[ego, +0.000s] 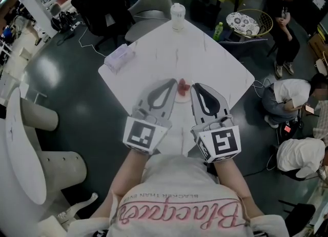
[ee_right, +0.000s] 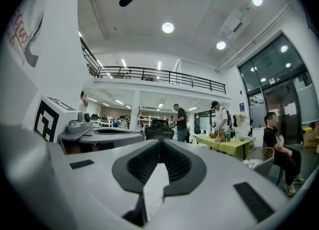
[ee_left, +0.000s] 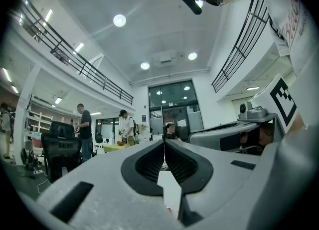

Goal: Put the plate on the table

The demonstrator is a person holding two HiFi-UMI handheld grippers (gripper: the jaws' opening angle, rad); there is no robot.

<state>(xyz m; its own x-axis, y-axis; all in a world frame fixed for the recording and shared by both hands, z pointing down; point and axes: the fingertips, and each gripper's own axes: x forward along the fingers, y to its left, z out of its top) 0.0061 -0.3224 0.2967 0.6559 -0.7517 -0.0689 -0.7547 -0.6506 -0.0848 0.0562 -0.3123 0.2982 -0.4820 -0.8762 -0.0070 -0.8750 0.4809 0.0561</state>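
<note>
I am over a white square table (ego: 205, 61), seen corner-on in the head view. My left gripper (ego: 172, 83) and right gripper (ego: 195, 86) hover side by side above its near corner, both pointing away from me. A small pink-red thing (ego: 182, 86) lies on the table between their tips; its shape is too small to tell. In the left gripper view the left gripper (ee_left: 164, 142) has its jaws together with nothing in them. The right gripper (ee_right: 159, 142) looks the same in its own view. I cannot pick out a plate in any view.
A white jar (ego: 177, 15) stands at the table's far corner and a clear box (ego: 119, 58) on its left edge. Office chairs (ego: 102, 0) stand beyond the table. People sit low at the right (ego: 287, 97), near a wire chair with a patterned cushion (ego: 242, 23).
</note>
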